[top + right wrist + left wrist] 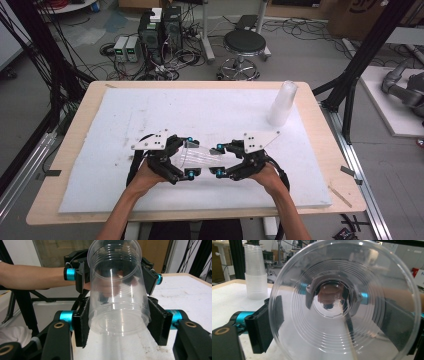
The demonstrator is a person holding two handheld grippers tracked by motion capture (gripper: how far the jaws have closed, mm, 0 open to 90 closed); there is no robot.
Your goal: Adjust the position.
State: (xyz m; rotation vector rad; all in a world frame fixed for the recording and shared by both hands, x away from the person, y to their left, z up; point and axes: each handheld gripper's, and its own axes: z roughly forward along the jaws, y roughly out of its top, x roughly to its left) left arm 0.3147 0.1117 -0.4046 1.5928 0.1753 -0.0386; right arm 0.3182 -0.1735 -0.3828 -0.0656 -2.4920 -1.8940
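High view: one clear cup (200,155), two tongs (187,156) (218,160).

One clear cup (200,156), one cup stack (282,103)

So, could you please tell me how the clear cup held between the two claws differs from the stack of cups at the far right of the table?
The held cup lies on its side above the white mat; the stack of cups stands on it. The held cup is a single cup between the right claw and left claw; the stack is many nested cups that nothing touches. Both are clear plastic.
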